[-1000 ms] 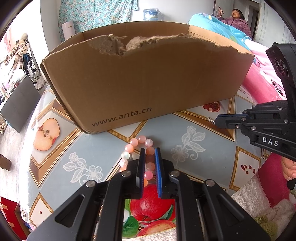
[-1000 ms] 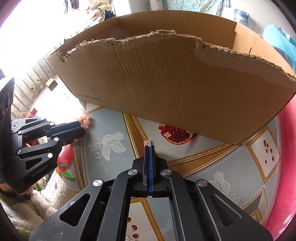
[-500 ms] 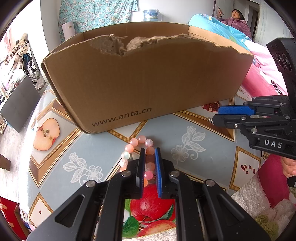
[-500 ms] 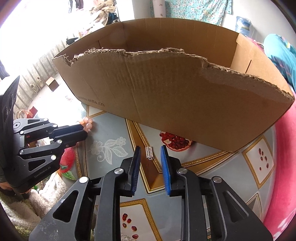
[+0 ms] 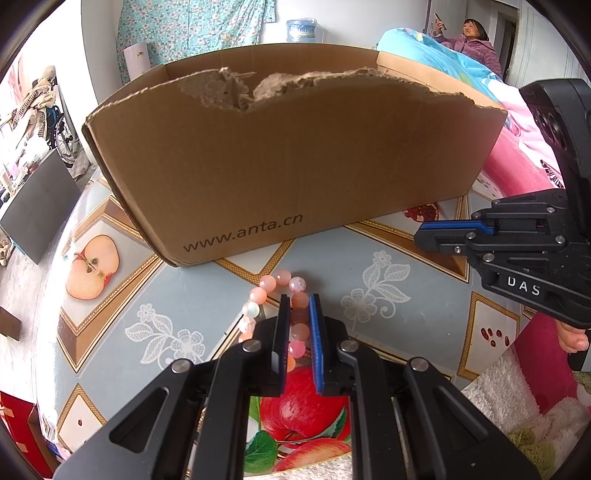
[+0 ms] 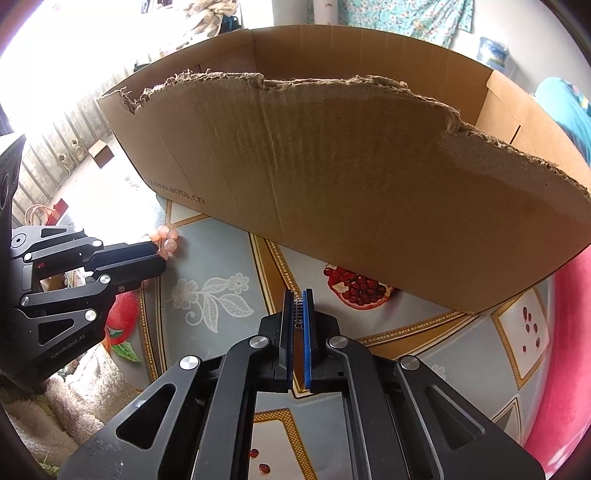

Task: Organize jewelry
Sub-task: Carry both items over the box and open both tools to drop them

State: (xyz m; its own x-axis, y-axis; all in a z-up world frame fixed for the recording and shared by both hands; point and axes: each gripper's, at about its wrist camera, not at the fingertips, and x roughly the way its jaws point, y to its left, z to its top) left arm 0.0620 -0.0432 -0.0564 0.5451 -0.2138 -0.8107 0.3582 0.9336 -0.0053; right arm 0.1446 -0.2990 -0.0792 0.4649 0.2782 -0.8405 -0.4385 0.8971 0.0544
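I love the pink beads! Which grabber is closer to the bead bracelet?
The left. The left gripper has its fingers around the bead bracelet. The right gripper is off to the side, closed around a small silver piece.

Pink bead bracelet (image 5: 284, 310) and small silver chain (image 6: 298, 313) lie apart.

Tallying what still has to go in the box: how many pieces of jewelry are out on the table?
2. A bead bracelet lies between the left gripper's fingers; a small metal piece sits between the right gripper's fingers. The box may hide more.

fruit-print tablecloth (image 5: 192, 295) | seated woman (image 5: 471, 40) | water jug (image 5: 301, 31) | floral curtain (image 5: 192, 29)
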